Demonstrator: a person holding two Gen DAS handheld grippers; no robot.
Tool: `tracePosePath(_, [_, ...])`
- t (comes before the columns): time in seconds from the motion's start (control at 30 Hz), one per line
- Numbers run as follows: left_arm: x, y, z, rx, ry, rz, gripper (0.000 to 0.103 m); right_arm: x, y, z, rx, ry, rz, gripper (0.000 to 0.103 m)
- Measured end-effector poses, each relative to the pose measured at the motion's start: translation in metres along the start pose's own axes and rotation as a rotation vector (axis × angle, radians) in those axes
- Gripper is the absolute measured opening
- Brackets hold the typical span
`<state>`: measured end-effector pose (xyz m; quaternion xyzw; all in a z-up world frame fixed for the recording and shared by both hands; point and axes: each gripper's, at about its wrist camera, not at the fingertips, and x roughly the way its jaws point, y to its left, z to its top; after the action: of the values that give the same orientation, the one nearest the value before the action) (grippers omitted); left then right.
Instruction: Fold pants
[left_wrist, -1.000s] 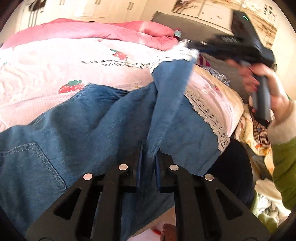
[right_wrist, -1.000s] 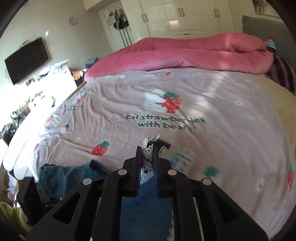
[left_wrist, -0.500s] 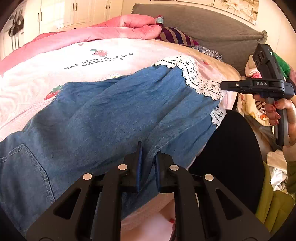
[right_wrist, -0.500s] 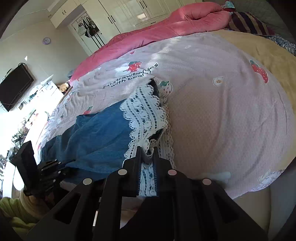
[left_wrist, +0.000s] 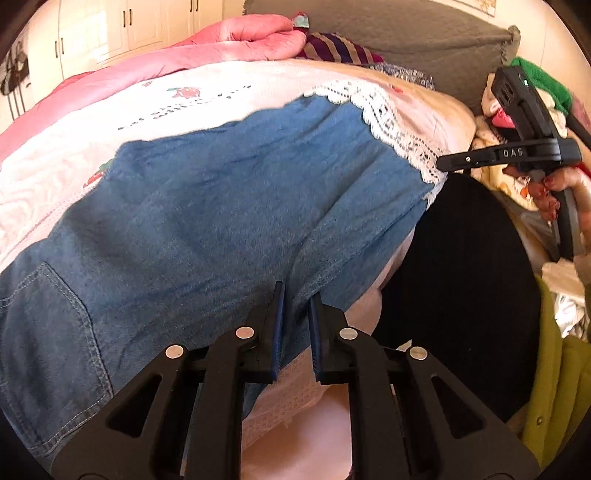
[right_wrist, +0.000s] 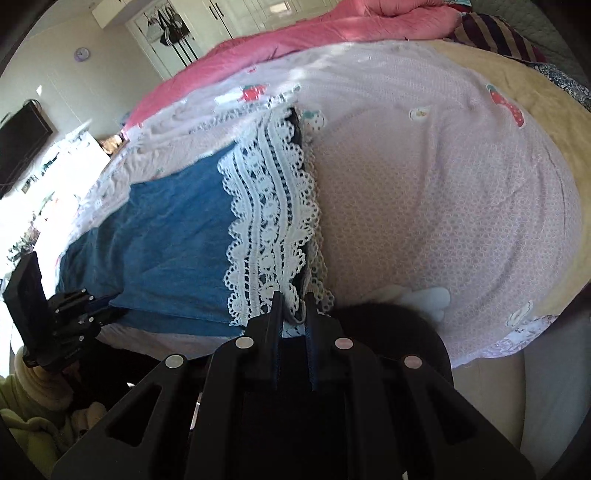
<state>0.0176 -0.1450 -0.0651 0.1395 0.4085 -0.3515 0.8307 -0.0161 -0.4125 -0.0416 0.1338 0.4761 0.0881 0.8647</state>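
The blue denim pants with white lace hems (left_wrist: 229, 206) lie flat across the pink strawberry-print bed (right_wrist: 443, 206). The left tongs (left_wrist: 295, 302) pinch their near edge; the right tongs (right_wrist: 293, 308) clamp the lace hem.

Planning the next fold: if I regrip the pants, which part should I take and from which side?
Take the pants at the lace hem, coming from the near bed edge. They lie flat and the hem corner overhangs there, where the right gripper already pinches it.
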Motion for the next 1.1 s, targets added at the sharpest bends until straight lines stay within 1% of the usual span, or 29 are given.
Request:
tracePosePath(0.07, [0.002,0.002,-0.001,-0.012,0.001,-0.008,0.006,0.002,0.001,0.0,0.001,0.013,-0.006,0.013])
tracePosePath(0.1, [0.002,0.003,-0.002,-0.014,0.001,-0.012,0.007,0.001,0.001,0.0,-0.002,0.019,-0.014,0.017])
tracePosePath(0.13, [0.001,0.004,-0.002,-0.016,-0.003,-0.018,0.011,0.0,0.001,-0.001,-0.005,0.024,-0.032,0.027])
tracePosePath(0.17, [-0.001,0.005,-0.002,-0.023,-0.002,-0.032,0.018,-0.002,0.001,-0.001,-0.004,0.026,-0.044,0.034])
tracePosePath(0.2, [-0.004,0.006,-0.002,-0.029,0.004,-0.048,0.042,-0.006,-0.001,0.0,0.002,0.017,-0.043,0.043])
tracePosePath(0.23, [-0.008,0.005,-0.002,-0.033,0.002,-0.064,0.061,-0.015,-0.003,0.001,0.017,-0.011,-0.032,0.049])
tracePosePath(0.27, [-0.017,0.004,-0.001,-0.03,-0.018,-0.073,0.063,-0.022,-0.004,0.003,0.025,-0.035,-0.021,0.051])
tracePosePath(0.3, [-0.023,0.004,0.0,-0.024,-0.032,-0.075,0.063,-0.029,-0.005,0.006,0.029,-0.064,-0.013,0.053])
tracePosePath(0.37, [-0.036,0.006,0.005,-0.022,-0.059,-0.067,0.066,-0.04,-0.005,0.016,0.031,-0.118,-0.007,0.06])
tracePosePath(0.43, [-0.047,0.017,0.016,-0.042,-0.098,-0.043,0.079,-0.043,-0.002,0.031,0.025,-0.158,0.011,0.066])
tracePosePath(0.47, [-0.05,0.026,0.027,-0.055,-0.12,-0.006,0.081,-0.042,-0.001,0.039,0.026,-0.166,0.018,0.067])
tracePosePath(0.53, [-0.05,0.048,0.048,-0.077,-0.142,0.077,0.088,-0.033,0.003,0.06,0.02,-0.184,0.045,0.073])
tracePosePath(0.6, [-0.043,0.068,0.067,-0.099,-0.138,0.114,0.09,-0.023,0.007,0.08,0.011,-0.194,0.067,0.074])
tracePosePath(0.63, [-0.035,0.082,0.08,-0.117,-0.123,0.151,0.09,-0.019,0.008,0.087,0.013,-0.197,0.073,0.074])
tracePosePath(0.73, [-0.014,0.109,0.1,-0.16,-0.085,0.184,0.09,0.001,0.007,0.121,0.049,-0.184,0.112,0.074])
tracePosePath(0.77, [-0.004,0.12,0.106,-0.188,-0.065,0.192,0.09,0.009,0.004,0.131,0.062,-0.172,0.11,0.074])
tracePosePath(0.8, [0.002,0.128,0.109,-0.211,-0.049,0.187,0.09,0.018,0.001,0.14,0.067,-0.147,0.112,0.074])
tracePosePath(0.83, [0.009,0.135,0.11,-0.23,-0.03,0.176,0.085,0.024,-0.002,0.145,0.072,-0.131,0.112,0.074])
tracePosePath(0.87, [0.016,0.142,0.111,-0.255,-0.016,0.151,0.082,0.033,-0.004,0.151,0.083,-0.106,0.111,0.074])
tracePosePath(0.9, [0.02,0.146,0.111,-0.274,-0.007,0.117,0.078,0.042,-0.006,0.156,0.085,-0.077,0.128,0.074])
tracePosePath(0.97, [0.033,0.152,0.11,-0.318,0.018,0.049,0.065,0.055,-0.008,0.159,0.097,-0.046,0.132,0.074])
tracePosePath(1.0, [0.039,0.151,0.109,-0.32,0.036,0.052,0.053,0.06,-0.009,0.159,0.093,-0.031,0.131,0.074])
tracePosePath(1.03, [0.047,0.149,0.108,-0.306,0.055,0.065,0.046,0.065,-0.008,0.158,0.084,-0.018,0.131,0.073])
tracePosePath(1.07, [0.054,0.147,0.107,-0.292,0.067,0.071,0.029,0.069,-0.008,0.157,0.079,-0.012,0.122,0.072])
tracePosePath(1.1, [0.055,0.146,0.104,-0.297,0.068,0.051,0.01,0.072,-0.008,0.155,0.071,-0.008,0.121,0.057])
